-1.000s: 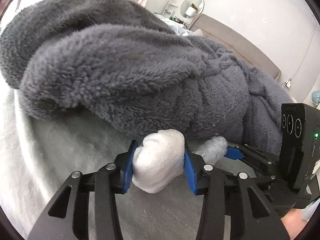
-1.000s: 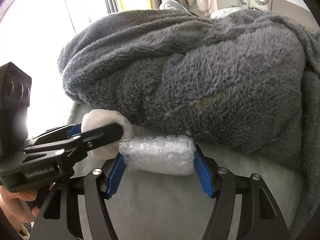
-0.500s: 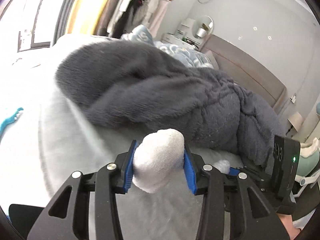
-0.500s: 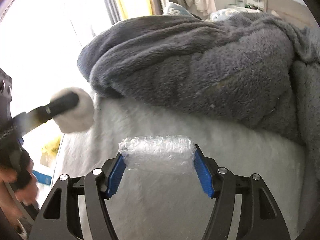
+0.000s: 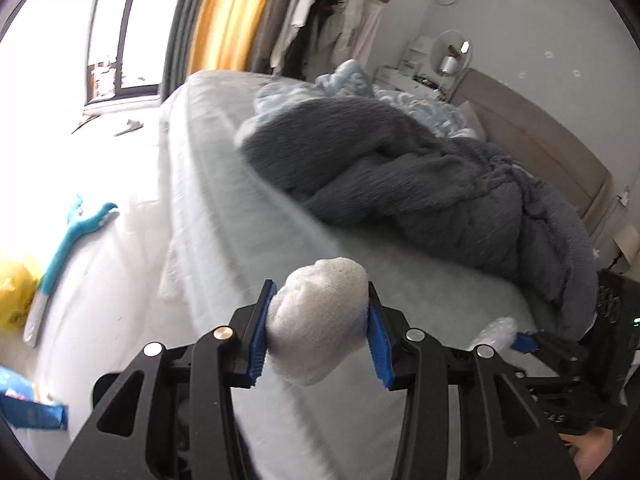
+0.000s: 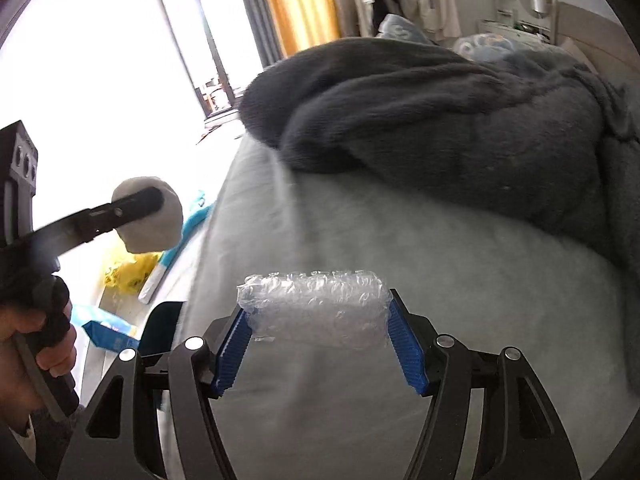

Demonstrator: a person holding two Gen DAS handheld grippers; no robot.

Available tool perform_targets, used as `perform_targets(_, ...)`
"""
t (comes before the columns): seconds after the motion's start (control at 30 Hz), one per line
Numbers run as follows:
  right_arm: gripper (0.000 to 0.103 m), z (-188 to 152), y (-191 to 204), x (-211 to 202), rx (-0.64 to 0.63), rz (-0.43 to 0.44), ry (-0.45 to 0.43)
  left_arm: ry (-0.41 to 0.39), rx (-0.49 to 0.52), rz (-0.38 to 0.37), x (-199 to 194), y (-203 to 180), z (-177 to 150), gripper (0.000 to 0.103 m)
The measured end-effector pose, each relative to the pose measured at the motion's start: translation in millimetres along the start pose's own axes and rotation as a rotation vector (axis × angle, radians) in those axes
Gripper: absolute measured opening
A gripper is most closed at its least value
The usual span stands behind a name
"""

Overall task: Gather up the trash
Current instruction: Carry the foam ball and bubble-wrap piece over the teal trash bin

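The left gripper (image 5: 318, 330) is pinching a crumpled white wad of soft tissue-like paper (image 5: 318, 324) squarely between its two blue ribbed pads (image 5: 259, 334); the wad bulges above and below the pads and is clear of the bed, held up in the air. The right gripper (image 6: 320, 338) is clamped on a roll of clear bubble wrap (image 6: 314, 304), which lies crosswise between its blue pads (image 6: 406, 348), each end pressed against one pad, the roll sitting at the very tips of the fingers.

Both grippers hang over the near part of a pale grey-white bed cover (image 6: 400, 240). A heap of dark grey fleecy blanket (image 5: 400, 176) lies farther up the bed, well apart from both held things. From the right side, the left gripper (image 6: 136, 208) shows at the left beyond the bed's edge with its white wad (image 6: 150, 216), and a hand (image 6: 28, 364) grips its black handle. From the left side, the bubble wrap (image 5: 498, 330) peeks in low at the right.

On the floor beside the bed lie a teal and white long-handled thing (image 5: 64, 256), a crumpled yellow plastic bag (image 5: 14, 292) and a blue packet (image 5: 28, 404). A window (image 5: 116, 24), an orange curtain (image 5: 224, 12) and hanging clothes (image 5: 320, 12) stand at the far side of the room.
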State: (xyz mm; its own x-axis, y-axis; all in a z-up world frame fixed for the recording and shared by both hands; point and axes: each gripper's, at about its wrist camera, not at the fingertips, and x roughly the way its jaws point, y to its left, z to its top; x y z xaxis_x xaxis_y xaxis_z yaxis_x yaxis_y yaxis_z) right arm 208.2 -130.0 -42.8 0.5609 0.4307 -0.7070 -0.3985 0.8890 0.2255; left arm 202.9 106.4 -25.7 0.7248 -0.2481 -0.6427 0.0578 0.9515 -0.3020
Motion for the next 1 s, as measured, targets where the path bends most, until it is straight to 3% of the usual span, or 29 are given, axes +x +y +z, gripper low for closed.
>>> perform_targets(0.57, 0.066, 11, 74, 10, -0.067, 0.091, -0.013, 0.099, -0.09, 0.179, -28, 96, -43, 0.046)
perform_targets(0.73, 0.066, 14, 92, 17, -0.053, 0.133, -0.012, 0.176, -0.153, 0.229, -19, 134, -62, 0.045)
perform_targets(1.0, 0.066, 12, 134, 35, -0.105, 0.169, 0.013, 0.365, -0.225, 0.266, 2, 173, -98, 0.046)
